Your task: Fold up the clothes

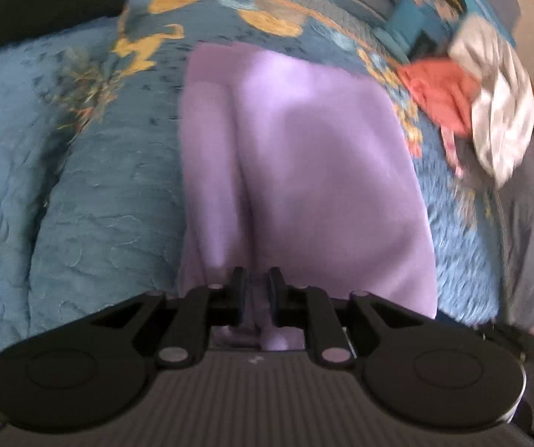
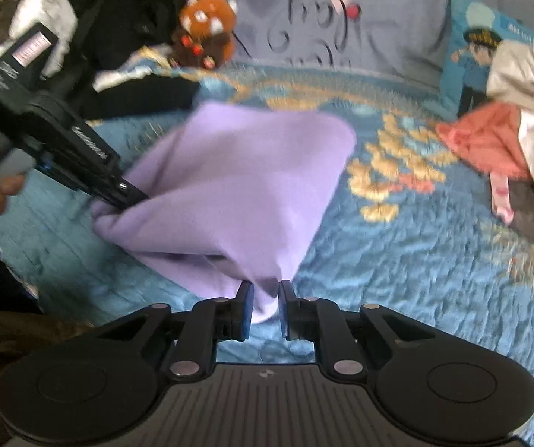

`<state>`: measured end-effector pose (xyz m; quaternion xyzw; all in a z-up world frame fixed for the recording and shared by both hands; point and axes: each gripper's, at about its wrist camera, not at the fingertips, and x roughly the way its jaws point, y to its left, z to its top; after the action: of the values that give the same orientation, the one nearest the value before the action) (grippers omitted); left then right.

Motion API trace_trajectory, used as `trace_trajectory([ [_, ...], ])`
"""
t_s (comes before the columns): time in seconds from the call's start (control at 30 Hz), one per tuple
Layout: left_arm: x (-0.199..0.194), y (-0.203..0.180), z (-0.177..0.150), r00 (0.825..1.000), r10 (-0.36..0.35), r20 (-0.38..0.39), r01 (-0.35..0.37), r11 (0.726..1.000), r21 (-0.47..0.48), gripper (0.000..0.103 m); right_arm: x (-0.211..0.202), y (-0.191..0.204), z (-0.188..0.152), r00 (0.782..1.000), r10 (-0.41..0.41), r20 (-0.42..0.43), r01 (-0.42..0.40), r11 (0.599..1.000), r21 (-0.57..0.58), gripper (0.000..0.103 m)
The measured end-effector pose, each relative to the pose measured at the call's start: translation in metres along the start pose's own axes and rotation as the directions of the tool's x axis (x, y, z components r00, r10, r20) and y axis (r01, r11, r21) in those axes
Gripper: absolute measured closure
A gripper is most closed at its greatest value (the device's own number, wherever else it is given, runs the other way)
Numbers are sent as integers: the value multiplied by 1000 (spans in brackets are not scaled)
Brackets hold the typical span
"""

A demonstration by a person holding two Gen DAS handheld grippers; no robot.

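Note:
A lilac garment (image 1: 304,171) lies partly folded on the blue patterned bedspread (image 1: 99,186). My left gripper (image 1: 255,290) is shut on its near edge; it also shows in the right wrist view (image 2: 132,197), pinching the garment's left corner. My right gripper (image 2: 265,305) is shut on the garment's (image 2: 237,178) near right corner, holding it lifted a little above the bedspread (image 2: 397,260). The cloth stretches between the two grippers. Both views are blurred.
A pile of coral and white clothes (image 2: 509,141) lies at the right, and also shows in the left wrist view (image 1: 483,100). Black clothes (image 2: 129,56) and a brown plush toy (image 2: 207,33) lie at the back left. A grey printed pillow (image 2: 341,11) stands behind.

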<state>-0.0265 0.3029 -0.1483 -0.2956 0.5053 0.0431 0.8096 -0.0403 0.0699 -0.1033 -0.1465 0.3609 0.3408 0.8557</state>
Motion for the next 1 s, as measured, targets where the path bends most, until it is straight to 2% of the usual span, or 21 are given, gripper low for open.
trace_trajectory([
  [0.03,-4,1,0,1000,-13,15,13,1000,-8,89,-4,2,1,1000,-3,28,4,1000,-27,86],
  [0.13,-17,3,-2,996,-74,58,76,997,-28,80,-7,13,9,996,-18,93,29,991,-127,74],
  [0.23,-23,10,-1,991,-107,79,113,991,-70,75,-4,22,18,992,-1,123,22,985,-173,73],
  [0.33,-26,23,4,991,-85,99,97,987,-125,75,5,30,35,991,34,132,-9,983,-185,73],
  [0.43,-34,37,9,983,-83,161,114,975,-193,75,15,39,54,988,62,139,-34,979,-200,72],
  [0.57,-40,52,15,979,-6,203,59,964,-258,75,41,55,93,985,101,136,-72,977,-203,71],
  [0.63,-41,57,15,979,37,202,20,962,-273,75,58,61,113,986,119,120,-94,977,-191,70],
  [0.77,-41,62,15,976,93,195,-35,959,-282,75,108,71,150,990,142,18,-136,974,-181,69],
  [0.9,-40,66,17,970,143,198,-85,957,-277,72,143,83,162,990,110,-89,-124,979,-165,68],
  [0.93,-40,67,18,968,153,198,-94,956,-279,72,150,86,163,991,78,-107,-95,982,-162,68],
  [0.97,-41,70,18,968,154,196,-94,954,-284,72,156,89,161,991,49,-123,-69,985,-159,69],
  [1.0,-41,72,18,969,155,195,-94,952,-290,72,158,85,161,991,49,-121,-65,989,-133,79],
])
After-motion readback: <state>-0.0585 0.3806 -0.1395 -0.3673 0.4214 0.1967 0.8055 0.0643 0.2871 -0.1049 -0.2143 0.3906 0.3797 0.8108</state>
